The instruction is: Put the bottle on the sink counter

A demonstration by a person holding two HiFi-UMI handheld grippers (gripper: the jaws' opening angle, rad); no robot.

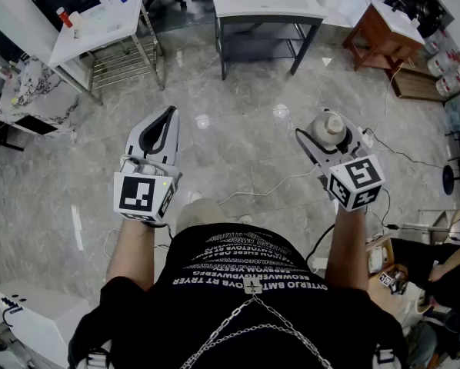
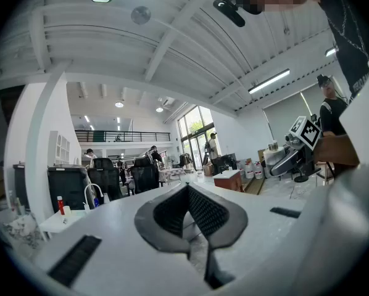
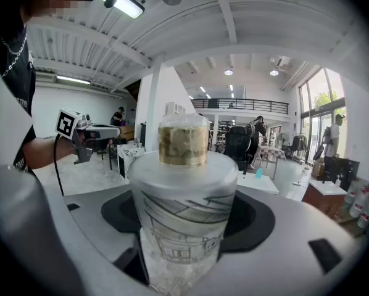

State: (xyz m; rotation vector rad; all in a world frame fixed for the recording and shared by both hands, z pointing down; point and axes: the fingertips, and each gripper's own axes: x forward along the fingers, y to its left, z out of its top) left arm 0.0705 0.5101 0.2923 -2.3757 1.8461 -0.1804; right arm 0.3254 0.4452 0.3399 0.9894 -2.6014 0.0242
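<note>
A frosted white bottle (image 1: 328, 129) with a gold cap and a line drawing on its side stands upright between the jaws of my right gripper (image 1: 330, 138), which is shut on it, held in the air over the floor. In the right gripper view the bottle (image 3: 183, 196) fills the centre between the dark pads (image 3: 252, 217). My left gripper (image 1: 167, 115) is level with it to the left, shut and empty, its pads (image 2: 203, 211) meeting at the tip. A white sink counter (image 1: 245, 0) on a dark frame stands ahead, across the floor.
A second white sink stand (image 1: 99, 23) with a red bottle (image 1: 64, 16) is at the far left, and a wooden cabinet (image 1: 380, 33) at the far right. A marble slab (image 1: 34, 94) leans at the left. Cables (image 1: 261, 187) trail over the glossy floor. Another person's arm (image 1: 445, 264) shows at the lower right.
</note>
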